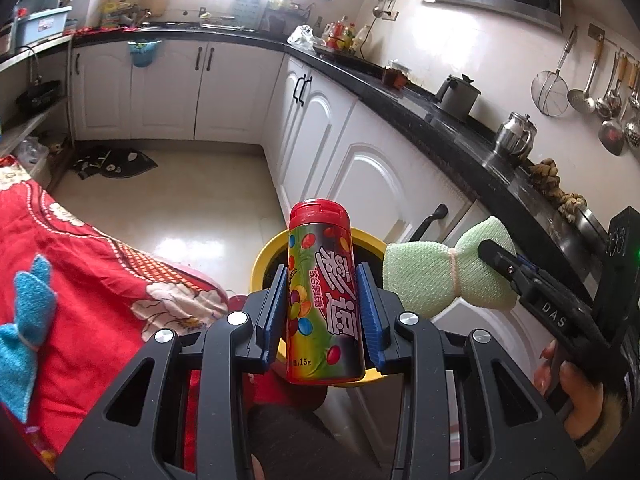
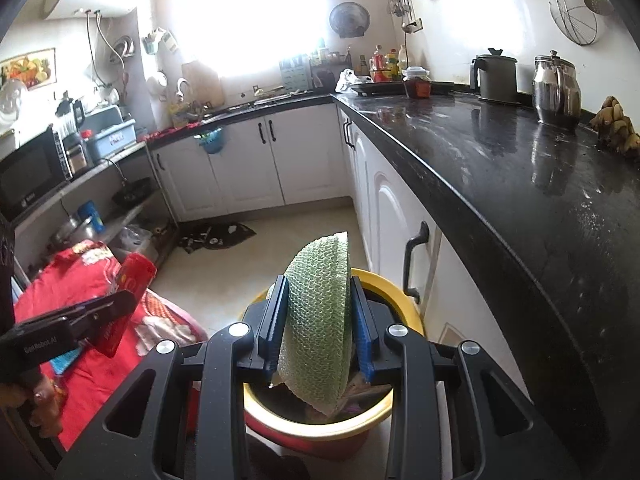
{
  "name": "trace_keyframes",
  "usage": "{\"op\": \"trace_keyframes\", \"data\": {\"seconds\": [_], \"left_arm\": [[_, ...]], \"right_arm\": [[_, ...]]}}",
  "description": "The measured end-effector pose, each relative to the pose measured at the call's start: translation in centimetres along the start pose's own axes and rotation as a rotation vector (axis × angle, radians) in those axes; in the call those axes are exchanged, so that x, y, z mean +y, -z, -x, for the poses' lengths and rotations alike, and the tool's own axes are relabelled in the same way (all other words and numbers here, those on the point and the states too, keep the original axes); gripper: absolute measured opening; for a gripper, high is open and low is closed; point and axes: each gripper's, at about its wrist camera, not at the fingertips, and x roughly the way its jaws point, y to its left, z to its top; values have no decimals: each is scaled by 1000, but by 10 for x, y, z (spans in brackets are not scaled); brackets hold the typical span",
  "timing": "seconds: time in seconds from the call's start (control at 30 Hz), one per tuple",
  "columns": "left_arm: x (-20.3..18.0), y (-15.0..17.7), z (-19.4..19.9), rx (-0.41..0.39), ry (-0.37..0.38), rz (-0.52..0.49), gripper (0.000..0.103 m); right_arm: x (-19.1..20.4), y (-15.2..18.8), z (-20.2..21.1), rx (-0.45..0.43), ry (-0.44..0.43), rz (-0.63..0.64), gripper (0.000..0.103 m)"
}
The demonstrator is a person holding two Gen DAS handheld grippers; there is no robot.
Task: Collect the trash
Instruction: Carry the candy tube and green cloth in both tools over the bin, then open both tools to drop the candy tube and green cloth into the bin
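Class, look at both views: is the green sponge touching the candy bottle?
Apart. The left wrist view shows the bottle and sponge separated, with bin rim visible between them.

A: Light? Daylight from the window (image 2: 256, 16), blown out white in both views.

B: Glare on the floor (image 1: 176, 240) and streaks on the black counter (image 2: 500, 148). Right view hazy, washed near the window.

A: Focus?

B: Mostly sharp. Strong fisheye bend; cabinets (image 1: 340, 152) curve, corners go black.
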Motion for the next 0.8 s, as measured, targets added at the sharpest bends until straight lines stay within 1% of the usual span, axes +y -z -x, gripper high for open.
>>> {"op": "trace_keyframes", "data": {"seconds": [0.53,0.67,0.7,0.73,0.77,0.8], "left_arm": [[-4,1,-62,100,23,-5,27],[-3,0,-75,116,33,5,27],[-1,0,-78,122,34,12,32],[0,0,-80,122,30,16,39],[2,0,-79,116,15,23,57],[6,-1,-78,109,9,31,65]], "right_arm": [[-4,26,-34,50,48,15,30],[-2,31,-43,62,61,35,34],[-1,32,-44,58,67,40,43],[0,33,-45,57,71,40,48],[0,35,-45,55,76,40,53],[1,35,-46,59,76,40,54]]}}
